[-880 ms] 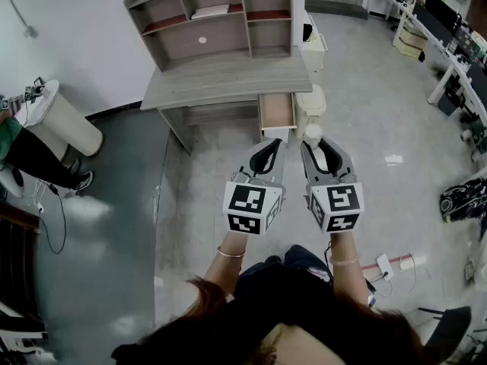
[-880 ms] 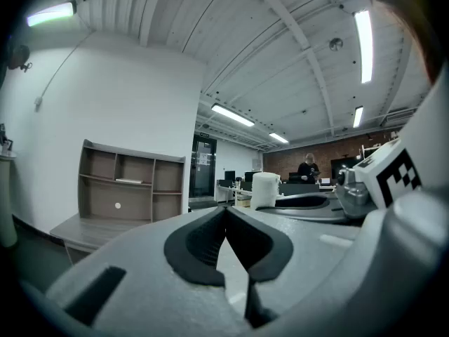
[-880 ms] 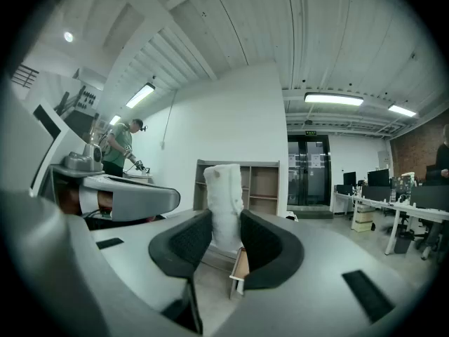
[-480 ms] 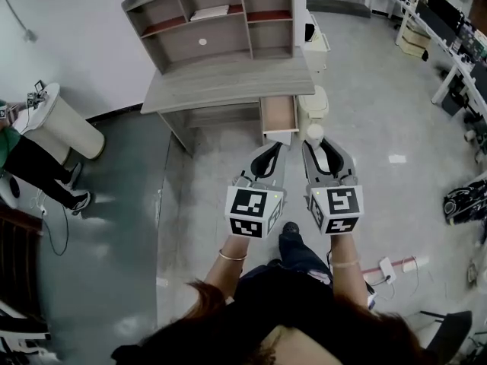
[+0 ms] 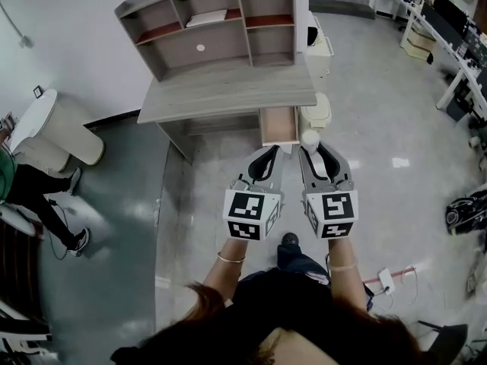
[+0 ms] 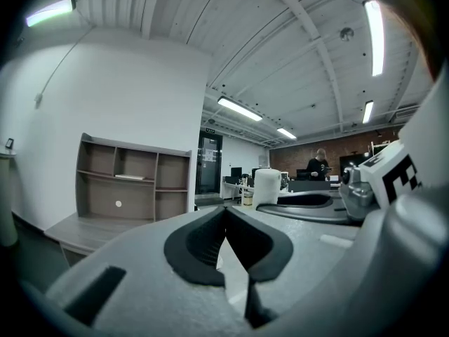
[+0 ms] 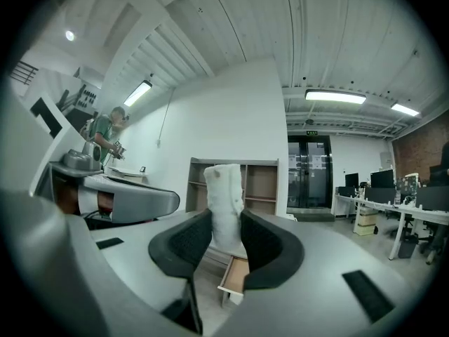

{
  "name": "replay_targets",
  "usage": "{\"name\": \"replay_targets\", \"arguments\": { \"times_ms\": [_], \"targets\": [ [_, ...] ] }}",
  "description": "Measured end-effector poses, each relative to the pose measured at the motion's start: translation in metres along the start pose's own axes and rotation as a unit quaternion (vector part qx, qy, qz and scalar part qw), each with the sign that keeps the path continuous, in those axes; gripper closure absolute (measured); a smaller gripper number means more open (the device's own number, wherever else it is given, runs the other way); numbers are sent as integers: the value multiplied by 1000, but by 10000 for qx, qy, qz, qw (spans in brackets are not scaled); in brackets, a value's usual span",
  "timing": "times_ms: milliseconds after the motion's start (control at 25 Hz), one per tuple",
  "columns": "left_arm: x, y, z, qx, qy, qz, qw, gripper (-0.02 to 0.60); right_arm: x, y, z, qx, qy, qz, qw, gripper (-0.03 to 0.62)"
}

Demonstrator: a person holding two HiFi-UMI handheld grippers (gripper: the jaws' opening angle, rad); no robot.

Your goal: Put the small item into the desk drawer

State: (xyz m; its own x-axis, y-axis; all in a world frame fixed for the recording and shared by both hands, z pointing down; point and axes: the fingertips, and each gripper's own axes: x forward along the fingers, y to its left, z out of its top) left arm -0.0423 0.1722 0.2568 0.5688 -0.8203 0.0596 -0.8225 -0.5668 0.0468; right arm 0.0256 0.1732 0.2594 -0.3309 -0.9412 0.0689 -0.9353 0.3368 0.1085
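Step in hand: carrying the item to the drawer.

- Right claw (image 5: 310, 146) was clamped on the white item (image 5: 310, 136), which stood upright between the pads, held level out in front of the person.
- Left claw (image 5: 267, 153) was closed, tips together, nothing in it, just beside the right.
- Drawer (image 5: 278, 125) stood pulled open under the right end of the desk (image 5: 228, 91).
- Item was near the drawer front but, as far as I could judge, not yet over it.

Next move, in my view: advance the right claw until the item hung above the drawer opening, lower it in, then release. Left claw looked unneeded until closing.
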Motion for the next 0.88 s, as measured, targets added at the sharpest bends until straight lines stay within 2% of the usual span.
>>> {"name": "replay_targets", "arguments": {
  "times_ms": [400, 720, 880],
  "targets": [
    [71, 14, 1, -22, 11, 166, 9999, 566, 53, -47, -6, 46, 67, 244, 9997, 471],
    [106, 26, 10, -110, -70, 308, 9994, 566, 86, -69, -7, -103, 108, 404, 9991, 471],
    [118, 29, 6, 45, 10, 313, 9995, 566, 97, -74, -16, -88, 287, 458, 9985, 471]
  ]
}}
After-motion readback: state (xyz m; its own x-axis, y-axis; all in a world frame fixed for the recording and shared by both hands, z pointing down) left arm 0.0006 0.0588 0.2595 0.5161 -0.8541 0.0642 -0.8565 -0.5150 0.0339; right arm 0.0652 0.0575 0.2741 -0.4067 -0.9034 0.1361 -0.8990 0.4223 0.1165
